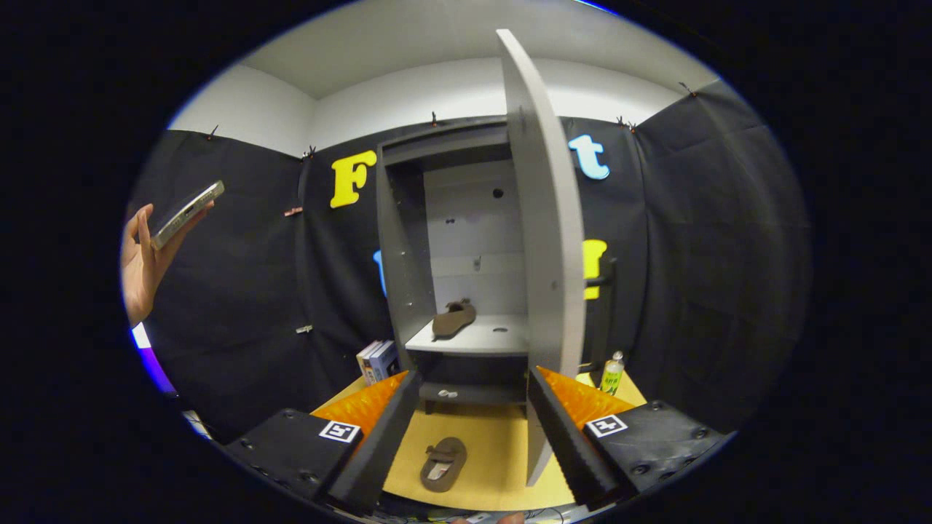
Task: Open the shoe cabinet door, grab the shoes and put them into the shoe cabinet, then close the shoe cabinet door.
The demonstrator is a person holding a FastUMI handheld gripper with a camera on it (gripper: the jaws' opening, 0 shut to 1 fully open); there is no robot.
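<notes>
Cabinet door (542,218) is standing wide open edge-on, leaving the shoe cabinet (437,240) shelf reachable with 1 shoe (453,319) already sitting on it. The gripper (473,437) is hanging spread wide and gripping nothing, with the other shoe (443,463) lying on the floor (495,451) between its fingers. A hand (142,262) is holding up a phone (186,213) off to the left.

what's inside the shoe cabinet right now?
One brown shoe lies on the middle shelf of the shoe cabinet. The open door hides the right side. The second shoe is on the floor between the open tool fingers.
</notes>
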